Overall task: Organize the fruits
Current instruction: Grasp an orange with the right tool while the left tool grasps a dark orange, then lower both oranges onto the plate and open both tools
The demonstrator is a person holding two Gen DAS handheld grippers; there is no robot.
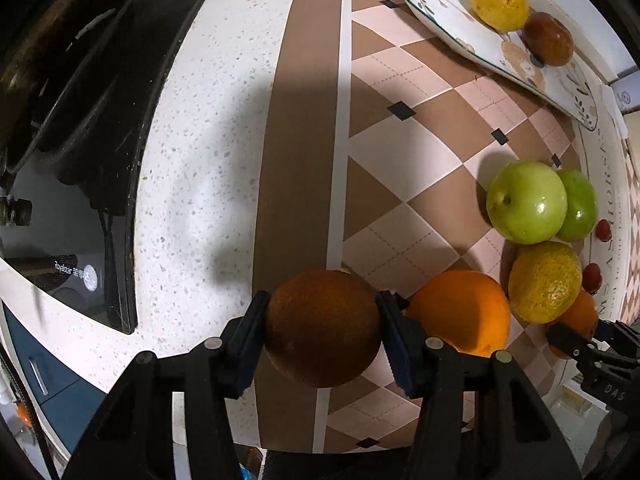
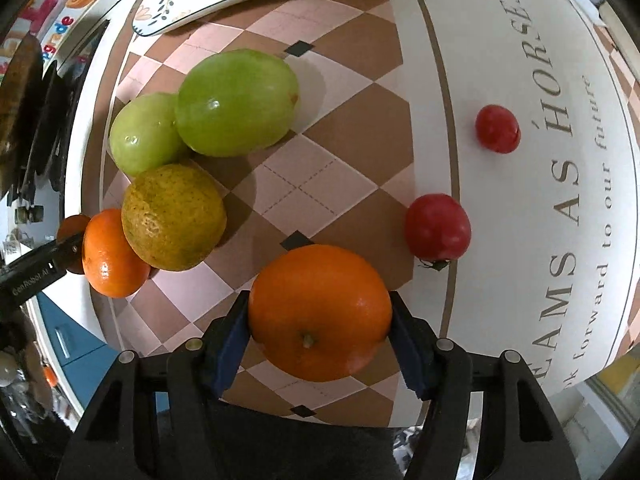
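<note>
Nearest in the left wrist view: left gripper (image 1: 323,330), black with blue pads, clamped on a dark, shaded round orange (image 1: 322,328), one pad pressed against each flank. Beneath it, the brown stripe of a checkered brown, pink and white tablecloth (image 1: 400,168). Just right of that fruit, touching the right pad's outer side, a bright round orange (image 1: 464,312). Beyond, a speckled yellow-green citrus fruit (image 1: 545,281) leaning on two glossy green apples (image 1: 527,202), the pair touching each other. Farther still, near the top, an oval white plate with painted leaves and flowers (image 1: 432,12) carrying a yellow lemon (image 1: 499,2) and a dark reddish-brown fruit (image 1: 548,39), side by side and touching. Off to the left, white speckled countertop (image 1: 192,140) and a black glass stove (image 1: 80,120).

Nearest in the right wrist view: right gripper (image 2: 320,330), same black build with blue pads, closed on a large smooth orange (image 2: 319,312), stem end facing the camera, both pads against its sides. Just beyond to the right, a small red tomato (image 2: 438,227) at the cloth's thin brown border line; farther out, a second small red tomato (image 2: 497,129) well apart on the white lettered band. To the left, the bright orange beside the speckled citrus, with the other gripper's black finger at its far side.
</note>
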